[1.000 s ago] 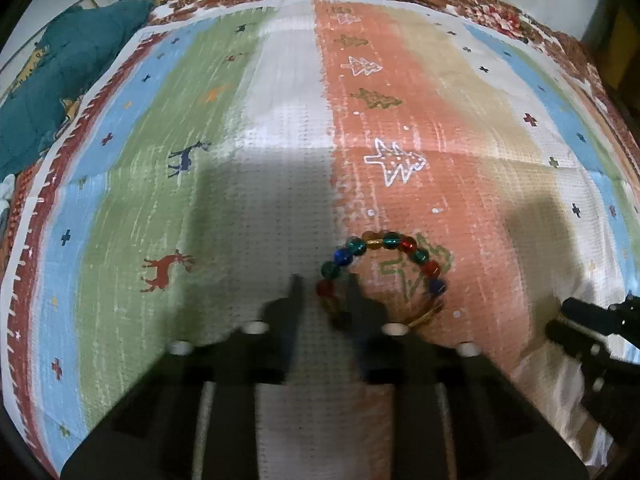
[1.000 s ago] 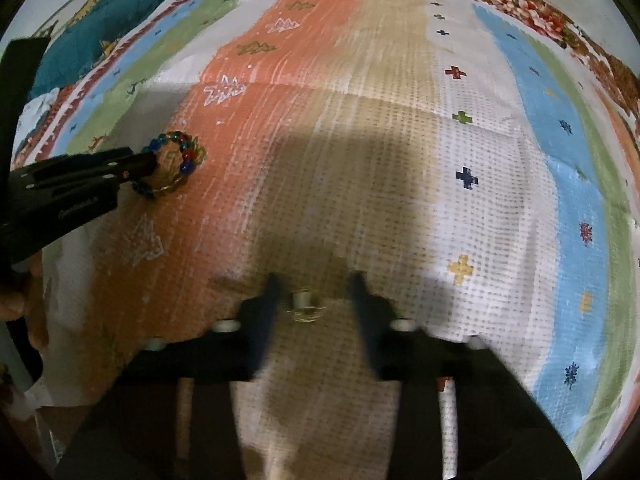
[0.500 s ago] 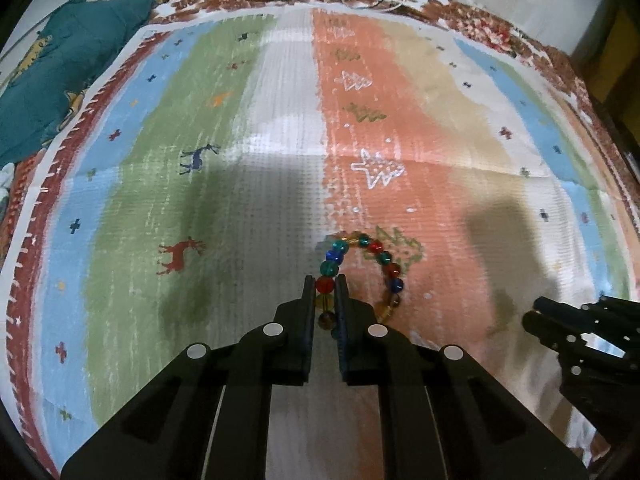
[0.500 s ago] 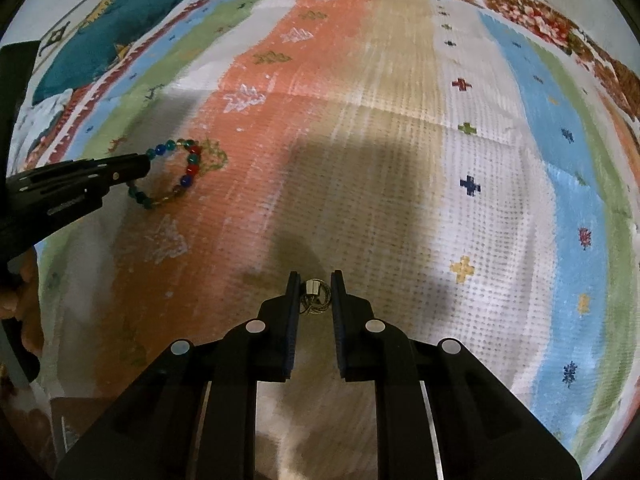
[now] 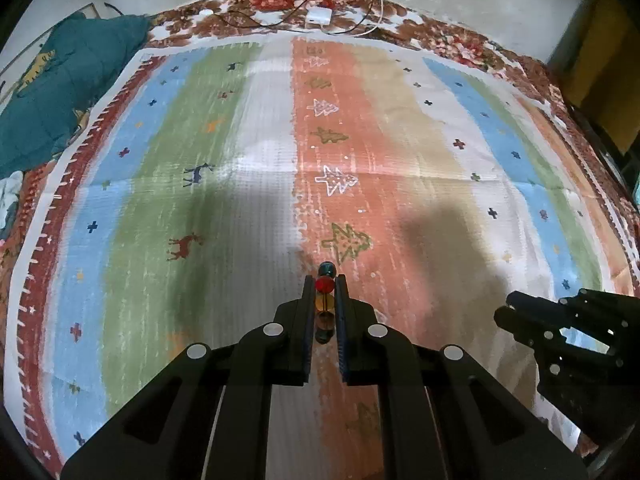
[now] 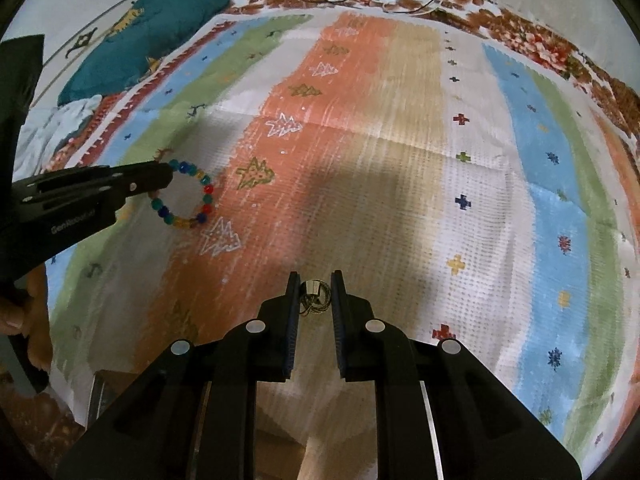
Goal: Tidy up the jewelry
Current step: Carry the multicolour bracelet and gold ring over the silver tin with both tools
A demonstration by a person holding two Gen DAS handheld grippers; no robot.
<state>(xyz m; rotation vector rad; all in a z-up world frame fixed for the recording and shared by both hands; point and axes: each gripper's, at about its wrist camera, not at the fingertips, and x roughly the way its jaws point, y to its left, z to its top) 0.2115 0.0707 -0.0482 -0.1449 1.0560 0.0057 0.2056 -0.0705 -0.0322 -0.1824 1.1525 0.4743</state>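
My left gripper (image 5: 325, 285) is shut on a bracelet of coloured beads (image 5: 325, 284), seen edge-on between the fingers and lifted off the striped cloth (image 5: 256, 216). In the right wrist view the bracelet (image 6: 188, 196) hangs as a ring from the left gripper (image 6: 160, 176). My right gripper (image 6: 315, 282) is shut on a small metal ring (image 6: 315, 292) with a thin chain, held just above the cloth (image 6: 400, 200). The right gripper also shows in the left wrist view (image 5: 516, 312) at the lower right.
A teal quilt (image 5: 60, 92) lies at the far left edge of the cloth. A white charger with cables (image 5: 320, 16) sits at the far edge by the wall. A dark doorway or furniture edge (image 5: 600, 60) stands at the right.
Both grippers closed from open, the left on the bead bracelet and the right on the small ring. Both then lifted their pieces off the cloth, and the bracelet now hangs free.
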